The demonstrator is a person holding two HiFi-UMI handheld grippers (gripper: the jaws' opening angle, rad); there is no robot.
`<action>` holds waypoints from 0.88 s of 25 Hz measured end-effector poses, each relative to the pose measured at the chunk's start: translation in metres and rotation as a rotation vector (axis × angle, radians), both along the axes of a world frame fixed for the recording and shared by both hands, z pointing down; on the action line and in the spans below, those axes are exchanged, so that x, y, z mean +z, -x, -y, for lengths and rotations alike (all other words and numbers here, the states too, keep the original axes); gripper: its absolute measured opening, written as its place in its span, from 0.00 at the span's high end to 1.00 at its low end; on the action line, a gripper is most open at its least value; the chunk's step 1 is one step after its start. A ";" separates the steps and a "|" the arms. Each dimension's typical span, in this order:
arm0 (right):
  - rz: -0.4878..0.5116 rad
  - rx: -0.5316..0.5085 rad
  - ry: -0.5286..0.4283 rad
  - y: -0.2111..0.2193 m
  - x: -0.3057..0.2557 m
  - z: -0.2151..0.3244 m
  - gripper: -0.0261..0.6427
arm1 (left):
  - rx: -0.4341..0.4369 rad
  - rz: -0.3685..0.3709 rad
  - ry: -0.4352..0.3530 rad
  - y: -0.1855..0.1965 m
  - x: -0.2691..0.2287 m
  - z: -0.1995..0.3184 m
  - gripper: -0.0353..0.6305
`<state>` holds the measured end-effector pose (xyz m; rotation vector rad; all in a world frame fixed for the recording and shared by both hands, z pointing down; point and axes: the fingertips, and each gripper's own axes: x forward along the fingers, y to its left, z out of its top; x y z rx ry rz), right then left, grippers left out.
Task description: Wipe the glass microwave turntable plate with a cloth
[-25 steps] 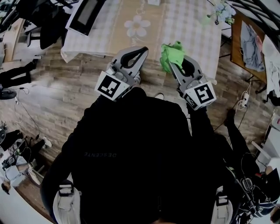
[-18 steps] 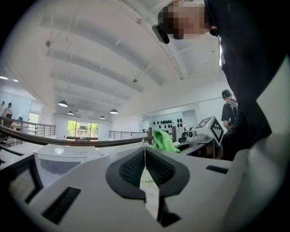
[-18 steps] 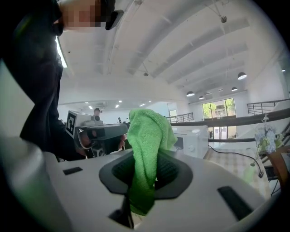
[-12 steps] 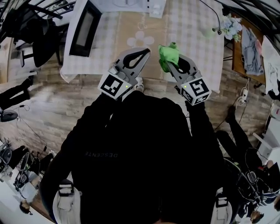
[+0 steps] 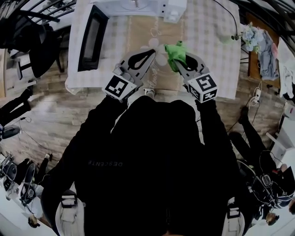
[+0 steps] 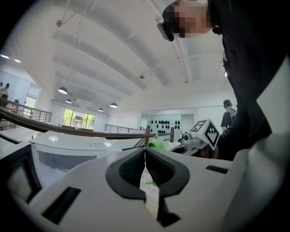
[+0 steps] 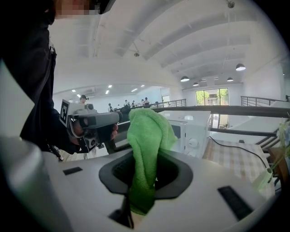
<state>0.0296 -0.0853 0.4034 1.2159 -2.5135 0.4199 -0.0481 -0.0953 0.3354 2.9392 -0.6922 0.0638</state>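
Observation:
My right gripper (image 5: 178, 58) is shut on a bright green cloth (image 5: 174, 50), which sticks up out of the jaws over the table's near part. In the right gripper view the cloth (image 7: 147, 136) hangs folded between the dark pads of that gripper (image 7: 144, 174). My left gripper (image 5: 151, 52) is beside it on the left, shut with nothing in it; its pads meet in the left gripper view (image 6: 145, 154). A white microwave (image 5: 133, 5) stands at the table's far edge with its dark door (image 5: 91, 37) swung open to the left. No glass turntable plate shows in any view.
The table (image 5: 207, 41) wears a checked cloth with a beige flower-print runner (image 5: 138, 32). A black cable (image 5: 229, 18) and a small vase of flowers (image 5: 255, 36) are at the right. Wooden floor, chairs and clutter surround the table.
Both grippers have moved forward from the table's front edge to over the runner. The microwave and its open door have come fully into view. The cloth stays held.

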 end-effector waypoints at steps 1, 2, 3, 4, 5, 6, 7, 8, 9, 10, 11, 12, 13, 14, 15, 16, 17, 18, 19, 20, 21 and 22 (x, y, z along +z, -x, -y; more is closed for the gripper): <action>-0.007 -0.001 0.009 0.003 0.005 0.005 0.82 | -0.002 0.003 0.004 0.004 0.004 0.004 0.91; -0.015 -0.002 0.017 0.006 0.011 0.009 0.82 | -0.005 0.003 0.007 0.007 0.008 0.009 0.91; -0.024 -0.004 0.026 0.008 0.017 0.013 0.82 | -0.008 0.002 0.010 0.010 0.013 0.012 0.91; -0.036 -0.009 0.035 0.010 0.023 0.017 0.82 | -0.012 -0.001 0.015 0.013 0.017 0.016 0.91; -0.050 -0.017 0.044 0.013 0.029 0.022 0.82 | -0.019 -0.004 0.021 0.017 0.021 0.019 0.91; -0.063 -0.027 0.052 0.015 0.035 0.027 0.82 | -0.028 -0.007 0.027 0.020 0.025 0.022 0.91; -0.076 -0.039 0.060 0.017 0.041 0.032 0.82 | -0.039 -0.007 0.034 0.022 0.028 0.025 0.91; -0.089 -0.053 0.069 0.019 0.047 0.037 0.82 | -0.052 -0.004 0.040 0.025 0.031 0.027 0.91; -0.103 -0.068 0.078 0.020 0.053 0.043 0.82 | -0.064 -0.001 0.045 0.027 0.033 0.030 0.91; -0.120 -0.085 0.087 0.021 0.060 0.048 0.82 | -0.075 0.002 0.045 0.028 0.036 0.033 0.91; -0.141 -0.104 0.096 0.021 0.067 0.054 0.82 | -0.086 0.005 0.041 0.029 0.039 0.036 0.91; -0.166 -0.125 0.106 0.022 0.074 0.059 0.82 | -0.097 0.007 0.036 0.030 0.042 0.038 0.91; -0.191 -0.148 0.117 0.024 0.082 0.063 0.82 | -0.110 0.011 0.035 0.031 0.045 0.040 0.91; -0.213 -0.172 0.125 0.027 0.088 0.067 0.82 | -0.122 0.016 0.036 0.032 0.047 0.042 0.91; -0.233 -0.195 0.130 0.030 0.093 0.072 0.82 | -0.135 0.019 0.040 0.032 0.049 0.043 0.91; -0.253 -0.217 0.133 0.033 0.098 0.076 0.82 | -0.147 0.020 0.043 0.033 0.052 0.045 0.91; -0.273 -0.238 0.136 0.035 0.104 0.080 0.82 | -0.158 0.021 0.041 0.033 0.054 0.047 0.91; -0.293 -0.258 0.141 0.038 0.110 0.084 0.82 | -0.169 0.021 0.036 0.033 0.056 0.049 0.91; -0.314 -0.278 0.147 0.040 0.117 0.087 0.82 | -0.179 0.024 0.032 0.034 0.058 0.050 0.91; -0.337 -0.297 0.155 0.043 0.124 0.090 0.82 | -0.188 0.027 0.033 0.034 0.061 0.052 0.91; -0.361 -0.318 0.163 0.045 0.132 0.092 0.82 | -0.197 0.032 0.039 0.034 0.064 0.053 0.91; -0.389 -0.340 0.170 0.047 0.141 0.093 0.82 | -0.205 0.036 0.043 0.035 0.068 0.054 0.91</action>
